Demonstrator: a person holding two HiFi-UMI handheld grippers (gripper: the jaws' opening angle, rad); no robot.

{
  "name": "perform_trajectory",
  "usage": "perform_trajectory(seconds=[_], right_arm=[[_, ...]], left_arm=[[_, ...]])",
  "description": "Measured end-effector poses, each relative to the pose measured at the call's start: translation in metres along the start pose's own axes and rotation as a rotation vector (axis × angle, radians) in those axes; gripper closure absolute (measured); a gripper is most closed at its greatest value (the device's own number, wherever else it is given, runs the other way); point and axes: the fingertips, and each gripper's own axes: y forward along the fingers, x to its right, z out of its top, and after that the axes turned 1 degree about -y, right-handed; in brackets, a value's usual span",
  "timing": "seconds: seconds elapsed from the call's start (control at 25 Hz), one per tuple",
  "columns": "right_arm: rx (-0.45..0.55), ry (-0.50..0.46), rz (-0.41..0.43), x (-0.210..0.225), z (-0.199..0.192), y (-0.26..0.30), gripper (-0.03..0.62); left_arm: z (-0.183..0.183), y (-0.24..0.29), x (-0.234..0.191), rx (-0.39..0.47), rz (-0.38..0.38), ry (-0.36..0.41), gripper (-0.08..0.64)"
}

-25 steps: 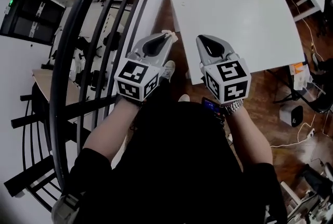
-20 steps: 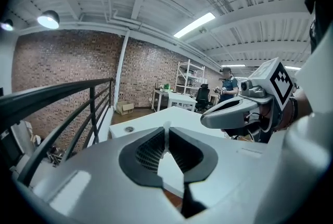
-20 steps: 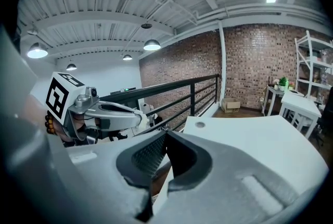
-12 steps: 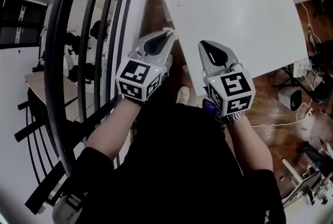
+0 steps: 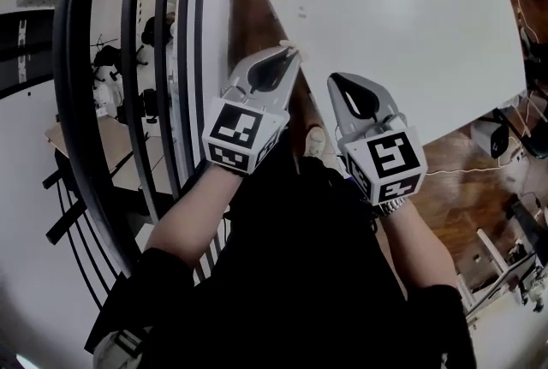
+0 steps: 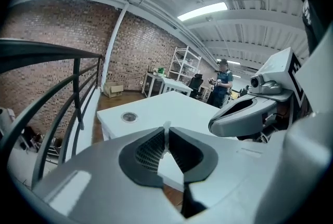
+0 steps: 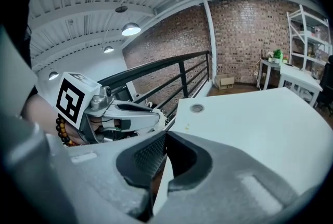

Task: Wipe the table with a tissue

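We hold the left gripper (image 5: 283, 57) clenched on a small white tissue (image 6: 166, 126), which sticks out at its jaw tips by the near edge of the white table (image 5: 411, 25), while our right gripper (image 5: 335, 80), jaws pressed together on nothing, hovers just beside it over that edge.

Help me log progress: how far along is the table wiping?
Done: the left gripper is shut on a tissue. In hand: both grippers sit at the near edge of the white table, the right gripper shut and empty. Left: the wiping itself, apparently not begun.
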Motion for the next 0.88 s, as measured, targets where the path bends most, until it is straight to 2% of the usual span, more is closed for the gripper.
perform_trajectory(seconds=[0.28, 0.64, 0.88], right_arm=[[-0.032, 0.046, -0.014, 0.012, -0.02, 0.013, 0.6], [-0.053, 0.086, -0.006, 0.032, 0.019, 0.043, 0.6], [-0.069, 0.097, -0.006, 0.034, 0.009, 0.052, 0.6]], left_arm=[[-0.016, 0.029, -0.009, -0.03, -0.012, 0.022, 0.52], [0.01, 0.061, -0.052, -0.09, -0.006, 0.038, 0.52], [-0.007, 0.068, -0.049, -0.132, -0.028, 0.052, 0.52]])
